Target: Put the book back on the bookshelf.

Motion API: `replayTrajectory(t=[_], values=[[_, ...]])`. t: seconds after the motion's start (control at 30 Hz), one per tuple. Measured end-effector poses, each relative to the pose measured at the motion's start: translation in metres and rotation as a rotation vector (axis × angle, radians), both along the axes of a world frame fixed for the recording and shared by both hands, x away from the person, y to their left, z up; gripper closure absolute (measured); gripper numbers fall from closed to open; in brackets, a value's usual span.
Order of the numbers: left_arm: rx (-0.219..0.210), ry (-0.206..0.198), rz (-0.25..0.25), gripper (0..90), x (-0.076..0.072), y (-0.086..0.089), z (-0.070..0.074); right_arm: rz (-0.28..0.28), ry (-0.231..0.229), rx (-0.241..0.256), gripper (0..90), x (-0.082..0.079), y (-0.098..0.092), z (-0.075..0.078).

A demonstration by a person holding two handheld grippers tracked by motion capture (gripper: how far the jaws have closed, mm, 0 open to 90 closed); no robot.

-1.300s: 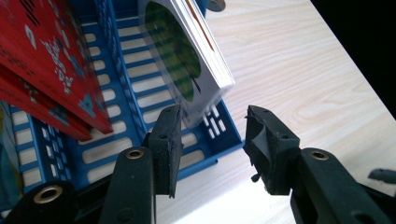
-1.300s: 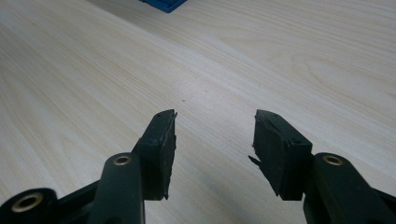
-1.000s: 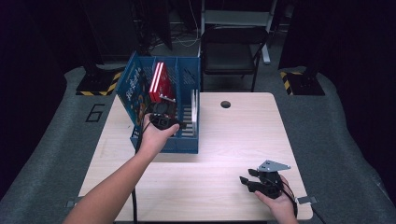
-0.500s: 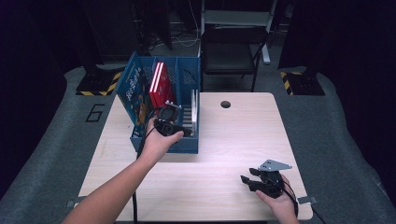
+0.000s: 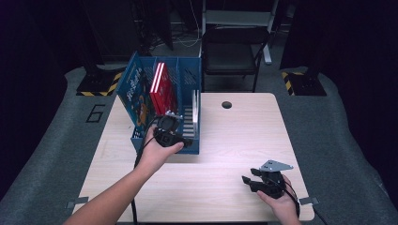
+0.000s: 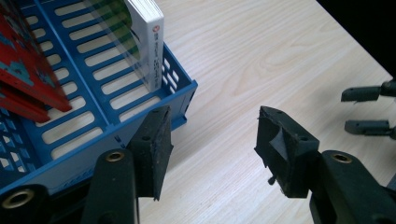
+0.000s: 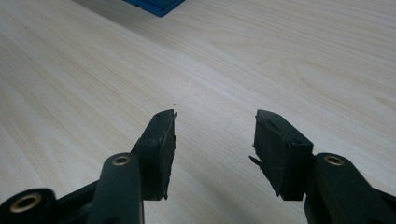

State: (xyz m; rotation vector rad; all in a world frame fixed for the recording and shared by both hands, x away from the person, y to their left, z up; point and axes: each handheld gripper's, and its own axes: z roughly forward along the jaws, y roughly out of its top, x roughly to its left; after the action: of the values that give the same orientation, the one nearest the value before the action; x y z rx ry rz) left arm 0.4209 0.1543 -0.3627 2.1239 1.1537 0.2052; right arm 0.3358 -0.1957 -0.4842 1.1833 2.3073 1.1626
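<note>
Left tongs (image 5: 174, 123) poised at the near right corner of the blue slotted plastic file rack (image 5: 191, 146), jaws set wide with nothing between them, one jaw over the rack's front lip and the other over bare wood, as the left gripper view shows (image 6: 210, 140). Probably placed so as to reach into the rack's rightmost slot, or to draw clear of it; impossible to tell which.

White-spined book with a green-striped cover (image 6: 148, 42) standing upright in that rightmost compartment, close against the outer wall, spine toward the tongs. Red hardback books (image 5: 162, 89) leaning in the middle compartment, and a blue illustrated book (image 5: 136, 96) tilted against the left end. Rack seated on the left half of the pale wood-grain surface (image 5: 244, 140), toward the far side.

Right tongs (image 5: 251, 182) parked low near the front right edge of the surface, well apart from the rack, jaws likewise wide and empty (image 7: 215, 135); seemingly held out of the way, leaving the middle free.

Around: a small round dark hole (image 5: 226, 104) in the surface just right of the rack, a black folding chair (image 5: 232, 51) beyond the far edge, and yellow-black hazard blocks (image 5: 300, 77) on the grey floor. Rack divider and low front lip likely the only hindrance to a clean grip on the white-spined book.
</note>
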Motion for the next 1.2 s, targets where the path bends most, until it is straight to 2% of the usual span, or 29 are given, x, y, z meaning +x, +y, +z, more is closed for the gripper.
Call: replayTrajectory(t=[0.17, 0.57, 0.67, 0.7, 0.87, 0.97, 1.1, 1.13, 1.2], values=[[0.021, -0.005, -0.032, 44.1, -0.009, 0.004, -0.012, 0.004, 0.004, -0.011, 47.7, 0.001, 0.000, 0.000], [0.059, -0.017, -0.068, 41.7, -0.032, 0.008, -0.038, 0.003, 0.010, -0.016, 47.2, 0.003, 0.003, -0.001], [0.058, -0.023, -0.074, 41.7, -0.036, 0.009, -0.045, 0.011, 0.014, -0.017, 47.1, 0.003, 0.003, -0.001], [0.056, -0.014, -0.078, 41.9, -0.038, 0.008, -0.052, 0.009, 0.013, -0.020, 47.1, 0.003, 0.004, -0.001], [0.054, -0.001, -0.077, 42.1, -0.044, 0.005, -0.071, 0.013, 0.009, -0.019, 47.1, 0.004, 0.004, -0.002], [0.071, -0.001, -0.083, 42.2, -0.048, 0.005, -0.080, 0.012, 0.010, -0.022, 47.0, 0.004, 0.004, -0.002], [0.050, 0.014, -0.081, 42.6, -0.052, 0.007, -0.093, 0.005, 0.007, -0.022, 47.1, 0.004, 0.005, -0.002], [0.052, 0.007, -0.084, 42.8, -0.052, 0.009, -0.095, 0.015, 0.006, -0.026, 47.0, 0.004, 0.004, -0.002], [0.037, 0.017, -0.060, 43.0, -0.054, 0.011, -0.101, 0.010, 0.002, -0.025, 47.0, 0.004, 0.005, -0.002]])
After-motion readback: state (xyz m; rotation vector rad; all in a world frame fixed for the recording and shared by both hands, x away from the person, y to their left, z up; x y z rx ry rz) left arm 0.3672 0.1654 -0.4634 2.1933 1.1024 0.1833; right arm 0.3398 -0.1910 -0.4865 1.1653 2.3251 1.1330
